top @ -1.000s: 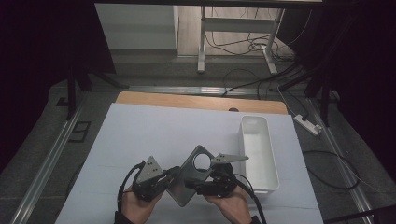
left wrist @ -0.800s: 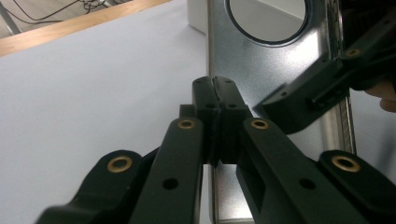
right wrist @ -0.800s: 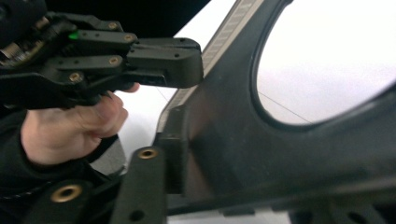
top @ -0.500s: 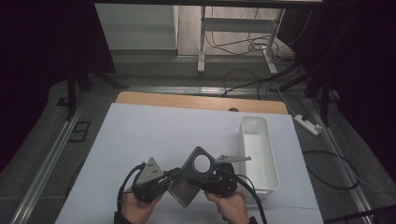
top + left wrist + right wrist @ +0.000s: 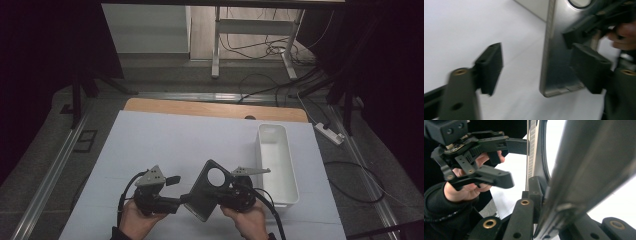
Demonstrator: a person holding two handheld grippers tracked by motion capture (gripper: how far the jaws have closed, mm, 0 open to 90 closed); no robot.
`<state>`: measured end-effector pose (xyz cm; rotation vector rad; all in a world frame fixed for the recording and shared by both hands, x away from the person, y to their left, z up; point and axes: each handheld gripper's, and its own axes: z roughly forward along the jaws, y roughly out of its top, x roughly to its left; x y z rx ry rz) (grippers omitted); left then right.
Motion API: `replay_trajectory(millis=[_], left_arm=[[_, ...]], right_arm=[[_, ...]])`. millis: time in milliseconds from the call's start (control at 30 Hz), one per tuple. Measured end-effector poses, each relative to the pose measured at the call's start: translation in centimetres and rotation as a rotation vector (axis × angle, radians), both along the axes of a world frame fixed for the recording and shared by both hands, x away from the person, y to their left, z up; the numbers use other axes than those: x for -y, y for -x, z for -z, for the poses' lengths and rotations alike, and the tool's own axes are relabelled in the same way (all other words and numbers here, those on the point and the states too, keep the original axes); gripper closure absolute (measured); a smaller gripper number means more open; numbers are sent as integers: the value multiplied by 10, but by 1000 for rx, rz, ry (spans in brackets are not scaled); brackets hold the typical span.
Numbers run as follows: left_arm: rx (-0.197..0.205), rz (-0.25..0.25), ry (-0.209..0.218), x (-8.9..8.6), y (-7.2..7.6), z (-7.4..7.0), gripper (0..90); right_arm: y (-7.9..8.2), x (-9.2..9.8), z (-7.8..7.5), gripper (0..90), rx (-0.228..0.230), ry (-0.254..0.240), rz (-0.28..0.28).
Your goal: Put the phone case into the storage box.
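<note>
Your right gripper (image 5: 227, 192) fingers clamp the grey plate (image 5: 207, 190); your left gripper (image 5: 172, 202) fingers sit wide at its edge.

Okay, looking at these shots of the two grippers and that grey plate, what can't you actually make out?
- High view: the grey plate's lower edge sits behind both hands, so the right gripper's clamp is hidden.
- Left gripper view: motion blur smears the left gripper and the plate's surface.
- Right gripper view: the plate is edge-on and out of focus.
- White bin: interior washed out.

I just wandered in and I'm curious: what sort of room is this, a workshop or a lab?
Probably a lab set up for recording: a table under a plain white sheet, loose cables and a power strip on the floor, dark surroundings.
</note>
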<state>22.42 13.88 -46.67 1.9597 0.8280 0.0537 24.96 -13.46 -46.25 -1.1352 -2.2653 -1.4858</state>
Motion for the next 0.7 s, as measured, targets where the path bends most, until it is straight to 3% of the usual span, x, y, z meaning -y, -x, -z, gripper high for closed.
replay_trajectory(millis=[67, 233, 467, 700], left_arm=[[-26, 26, 24, -3, -1, 3, 128], [-60, 69, 65, -8, -3, 8, 47], [-89, 135, 56, -7, -4, 17, 0], [-90, 206, 49, 1, -2, 19, 0]], right_arm=[[1, 0, -2, 856, 23, 12, -11], [3, 1, -4, 856, 44, 17, -41], [4, 3, -8, 856, 67, 42, -102], [5, 4, -12, 855, 84, 45, -143]])
